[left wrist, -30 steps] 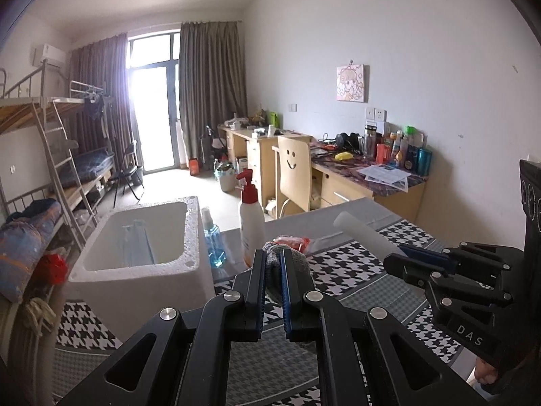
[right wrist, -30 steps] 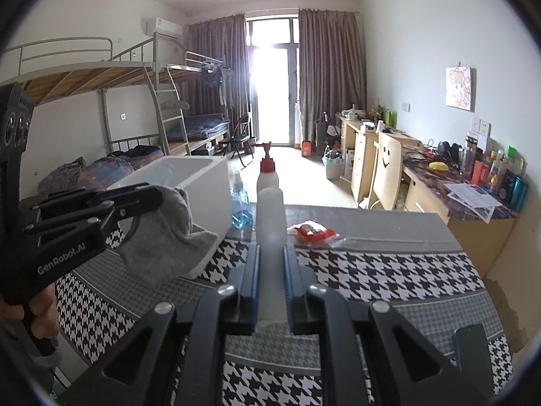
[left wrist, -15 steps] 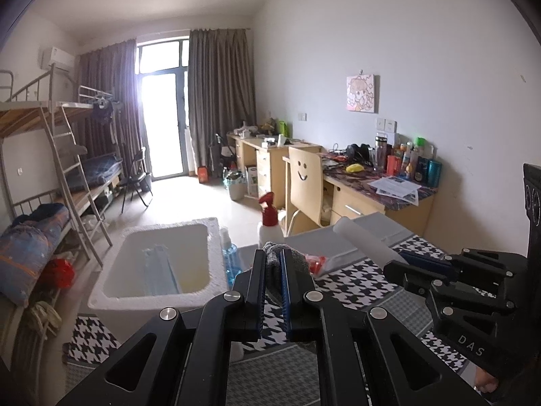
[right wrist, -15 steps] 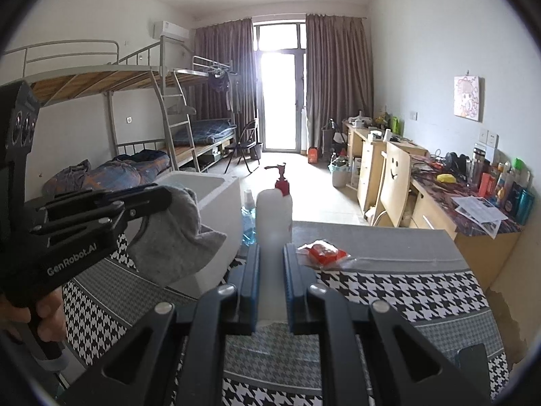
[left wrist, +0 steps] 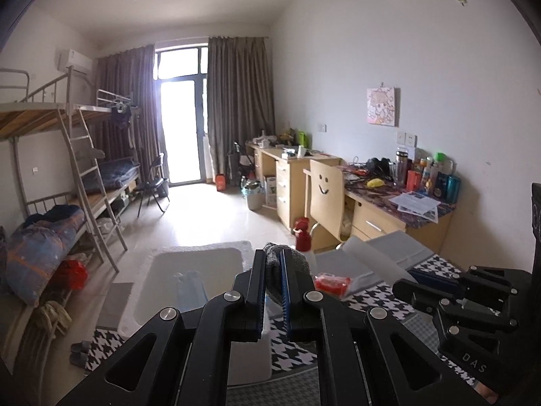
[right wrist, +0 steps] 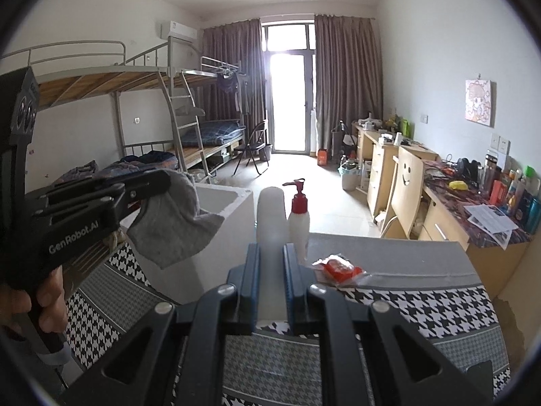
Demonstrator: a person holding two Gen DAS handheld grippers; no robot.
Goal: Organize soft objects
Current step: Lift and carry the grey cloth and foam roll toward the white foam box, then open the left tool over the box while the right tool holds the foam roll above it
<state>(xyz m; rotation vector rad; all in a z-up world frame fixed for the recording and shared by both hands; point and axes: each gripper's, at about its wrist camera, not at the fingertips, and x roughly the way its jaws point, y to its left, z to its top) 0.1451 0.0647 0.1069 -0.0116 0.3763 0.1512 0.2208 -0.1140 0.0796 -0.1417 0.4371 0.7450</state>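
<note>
The left hand-held gripper (right wrist: 159,182) is clamped on a grey sock (right wrist: 172,218) hanging near the white box (right wrist: 223,203); the right hand-held gripper (right wrist: 270,264) pinches a white tube (right wrist: 268,216) above the surface (right wrist: 422,304).

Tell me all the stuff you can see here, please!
Sock: one, grey, hanging from the left claw.
Roll: one, white, pinched in the right claw.
Foam box: one, white, left on the table.
Pump bottle: one, white with red top, beside the box.
Packet: one, red, on the table.
Tablecloth: one, black-and-white houndstooth.
Bunk beds: grey metal, left wall.
Desks: wooden, right wall.
Left claw: black, shut.
Right claw: black, shut.
Hand: one, holding the left claw's handle.
</note>
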